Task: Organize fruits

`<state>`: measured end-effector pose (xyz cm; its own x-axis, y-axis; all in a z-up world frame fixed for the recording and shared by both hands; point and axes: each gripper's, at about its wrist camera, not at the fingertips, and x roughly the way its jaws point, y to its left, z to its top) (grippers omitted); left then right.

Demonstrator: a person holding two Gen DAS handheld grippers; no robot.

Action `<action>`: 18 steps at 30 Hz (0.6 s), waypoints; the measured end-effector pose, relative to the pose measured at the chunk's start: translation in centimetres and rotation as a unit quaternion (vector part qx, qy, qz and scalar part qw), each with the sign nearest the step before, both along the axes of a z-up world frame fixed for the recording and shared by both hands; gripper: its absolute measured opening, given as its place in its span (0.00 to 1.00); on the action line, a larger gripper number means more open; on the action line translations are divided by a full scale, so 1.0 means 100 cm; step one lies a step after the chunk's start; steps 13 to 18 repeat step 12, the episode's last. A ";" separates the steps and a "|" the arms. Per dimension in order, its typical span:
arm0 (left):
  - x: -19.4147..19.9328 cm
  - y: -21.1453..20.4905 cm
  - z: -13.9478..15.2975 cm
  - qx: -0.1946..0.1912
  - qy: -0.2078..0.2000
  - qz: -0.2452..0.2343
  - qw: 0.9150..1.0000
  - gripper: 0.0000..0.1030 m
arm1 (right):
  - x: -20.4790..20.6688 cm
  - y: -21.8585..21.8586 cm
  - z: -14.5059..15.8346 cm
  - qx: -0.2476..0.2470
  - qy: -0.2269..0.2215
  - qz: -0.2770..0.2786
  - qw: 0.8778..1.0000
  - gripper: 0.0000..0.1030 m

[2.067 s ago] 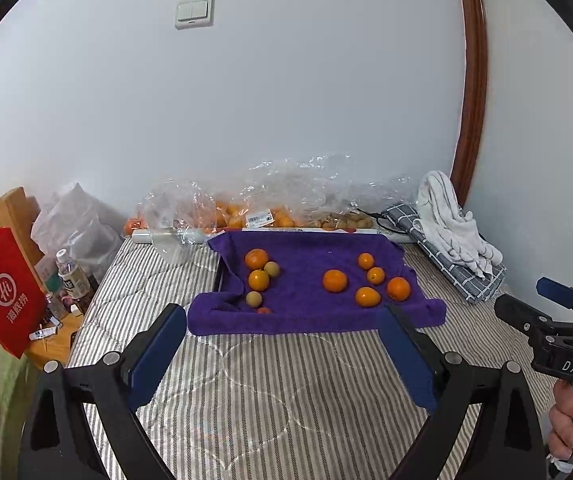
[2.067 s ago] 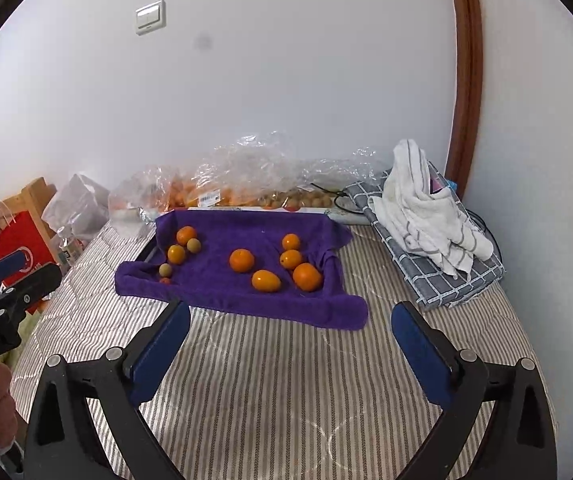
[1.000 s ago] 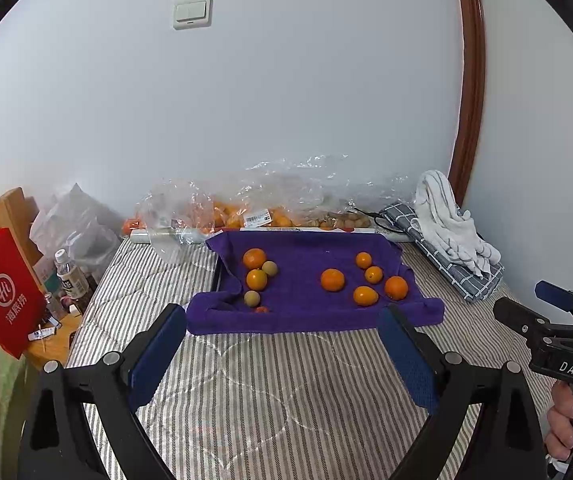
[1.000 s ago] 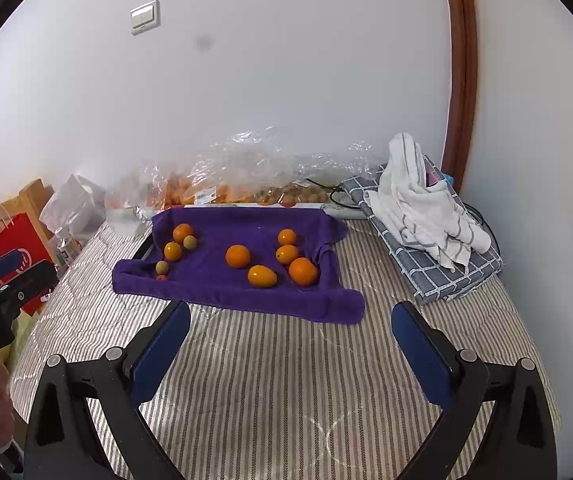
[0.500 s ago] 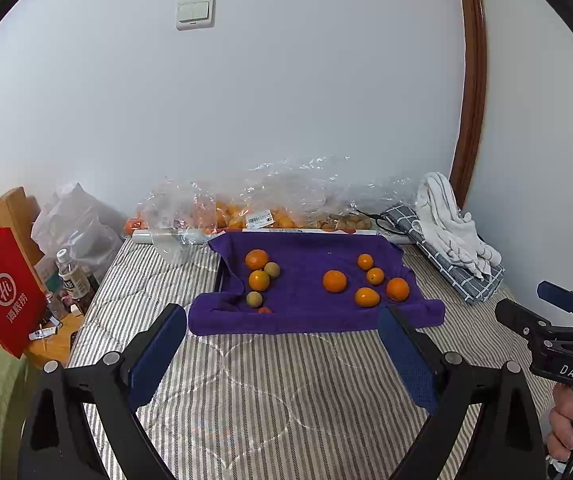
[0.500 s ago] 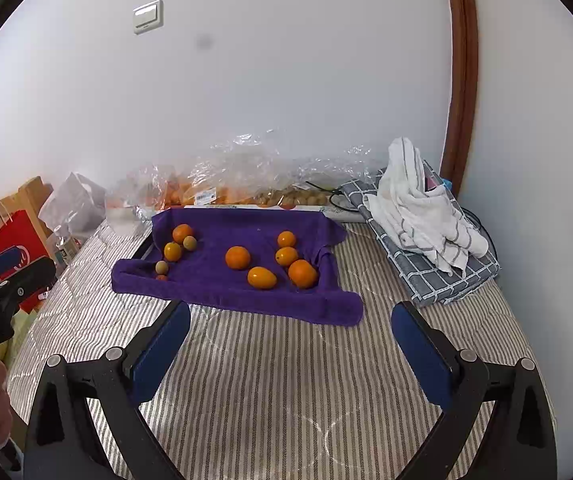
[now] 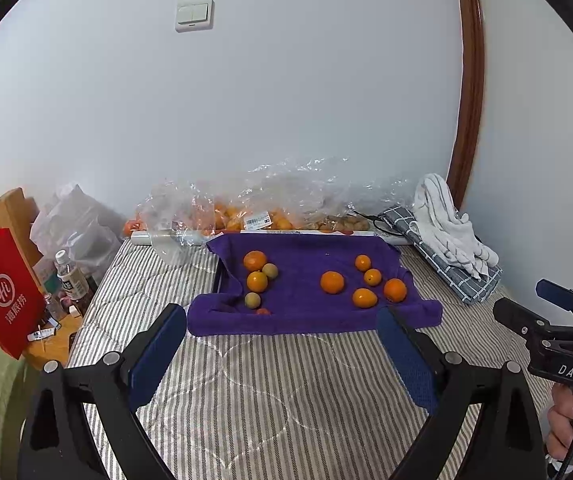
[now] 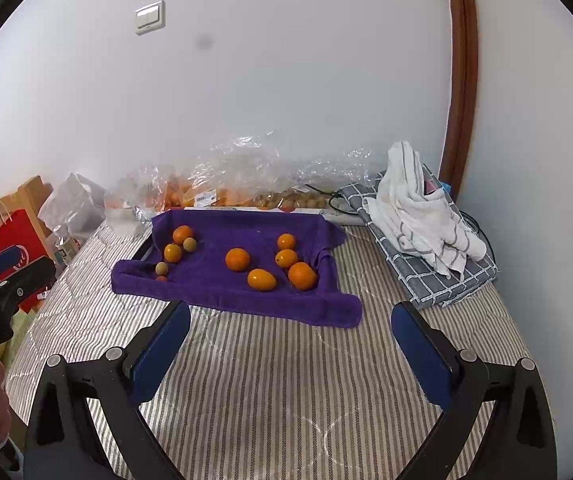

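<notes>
Towel (image 7: pixel 310 284) lying on bed (image 7: pixel 286 380) just ahead of left claw (image 7: pixel 282 344). Fruits sitting on towel: cluster (image 7: pixel 257 280) ahead-left, cluster (image 7: pixel 366 284) ahead-right. Plastic bags (image 7: pixel 254 208) lying behind towel. Folded cloths (image 7: pixel 446 248) lying far right.

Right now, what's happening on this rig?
A person holds both claws open above a striped mattress, gripping nothing. The left claw and right claw both face a purple towel laid over a tray, where oranges sit in two loose groups, one at the left and one at the right. No fruit is picked up yet.
</notes>
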<state>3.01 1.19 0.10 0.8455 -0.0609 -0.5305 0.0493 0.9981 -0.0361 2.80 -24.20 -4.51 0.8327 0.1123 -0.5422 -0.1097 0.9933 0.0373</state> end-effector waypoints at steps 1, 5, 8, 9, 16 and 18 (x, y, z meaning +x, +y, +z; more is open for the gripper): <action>-0.001 -0.001 0.001 0.001 -0.001 0.000 1.000 0.94 | 0.000 0.001 0.000 -0.001 0.000 0.000 1.000 0.97; -0.002 -0.004 0.003 0.002 -0.004 0.000 1.000 0.94 | -0.001 0.001 0.001 -0.004 -0.002 0.000 1.000 0.97; -0.003 -0.005 0.003 0.006 -0.006 0.000 1.000 0.94 | -0.002 -0.001 0.001 -0.005 -0.004 -0.001 1.000 0.97; -0.003 -0.007 0.004 0.008 -0.007 0.001 1.000 0.94 | -0.002 -0.001 0.001 -0.006 -0.005 -0.002 1.000 0.97; -0.001 -0.008 0.003 0.014 -0.006 0.005 1.000 0.94 | -0.001 -0.002 0.001 -0.005 -0.008 -0.003 1.000 0.97; -0.001 -0.008 0.003 0.014 -0.006 0.005 1.000 0.94 | -0.001 -0.002 0.001 -0.005 -0.008 -0.003 1.000 0.97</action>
